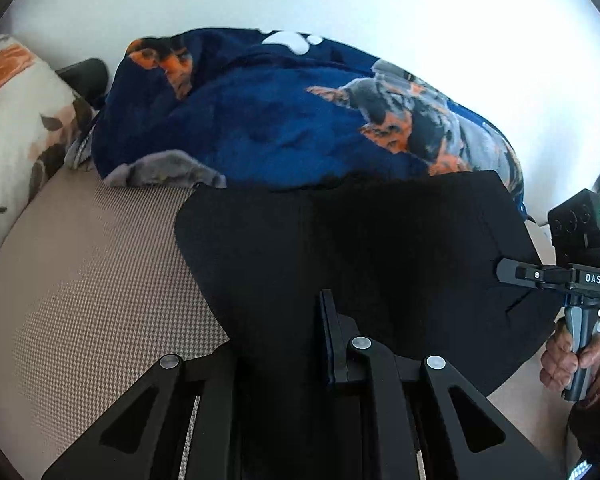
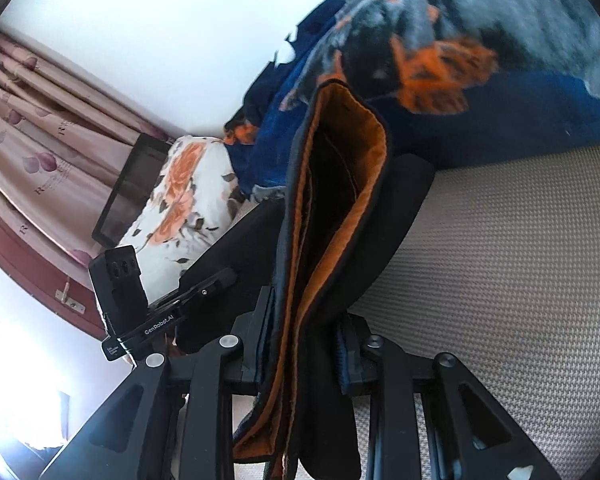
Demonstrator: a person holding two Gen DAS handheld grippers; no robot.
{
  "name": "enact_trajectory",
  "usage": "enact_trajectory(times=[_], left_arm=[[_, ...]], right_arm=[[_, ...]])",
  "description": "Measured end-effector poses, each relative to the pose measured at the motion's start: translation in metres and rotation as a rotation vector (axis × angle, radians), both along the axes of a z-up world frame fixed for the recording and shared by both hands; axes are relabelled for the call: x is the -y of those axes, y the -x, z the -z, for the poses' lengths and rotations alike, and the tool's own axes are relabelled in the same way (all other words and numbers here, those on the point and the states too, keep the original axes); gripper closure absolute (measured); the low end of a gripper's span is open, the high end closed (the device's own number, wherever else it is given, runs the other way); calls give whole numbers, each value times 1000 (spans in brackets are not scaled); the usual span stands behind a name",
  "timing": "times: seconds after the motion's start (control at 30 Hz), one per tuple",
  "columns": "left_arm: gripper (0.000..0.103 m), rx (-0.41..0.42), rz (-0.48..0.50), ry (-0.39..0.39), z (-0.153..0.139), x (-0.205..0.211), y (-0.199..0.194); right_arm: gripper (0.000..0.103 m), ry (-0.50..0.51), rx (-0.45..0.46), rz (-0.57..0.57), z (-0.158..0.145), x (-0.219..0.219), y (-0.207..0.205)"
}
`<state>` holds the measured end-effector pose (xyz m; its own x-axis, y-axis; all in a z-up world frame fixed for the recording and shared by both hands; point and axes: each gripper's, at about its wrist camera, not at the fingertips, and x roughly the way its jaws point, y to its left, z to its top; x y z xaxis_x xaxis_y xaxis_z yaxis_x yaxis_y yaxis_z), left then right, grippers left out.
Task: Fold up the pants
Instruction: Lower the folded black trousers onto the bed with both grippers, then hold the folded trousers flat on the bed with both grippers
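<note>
The black pants lie as a folded dark panel on the beige checked bed sheet. In the right wrist view the pants stand up between the fingers, showing an orange fleece lining. My left gripper is shut on the near edge of the pants. My right gripper is shut on the waist end of the pants and holds it lifted. The right gripper also shows at the right edge of the left wrist view, and the left one shows in the right wrist view.
A dark blue blanket with orange and grey print is heaped behind the pants against the white wall. A floral pillow lies at the left. A curtain and a dark framed panel stand beyond the pillow.
</note>
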<state>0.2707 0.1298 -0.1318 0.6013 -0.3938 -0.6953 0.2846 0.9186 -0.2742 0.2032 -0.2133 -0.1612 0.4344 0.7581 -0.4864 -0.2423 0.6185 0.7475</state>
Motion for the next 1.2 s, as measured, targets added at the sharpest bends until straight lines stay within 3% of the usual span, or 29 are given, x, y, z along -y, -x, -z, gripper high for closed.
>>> enact_trajectory(times=[0.3,0.67,1.2], left_arm=[[85,9,-27,-38,15,2,1],[79,-1,-65,-84,23,4,-1],[70,38,-112,-161,24,12,2]], right_arm=[[78,70,-4,27,9,-1,3],[78,270,13,95,13,-17,8],[70,469,60,194,13,-32,17]])
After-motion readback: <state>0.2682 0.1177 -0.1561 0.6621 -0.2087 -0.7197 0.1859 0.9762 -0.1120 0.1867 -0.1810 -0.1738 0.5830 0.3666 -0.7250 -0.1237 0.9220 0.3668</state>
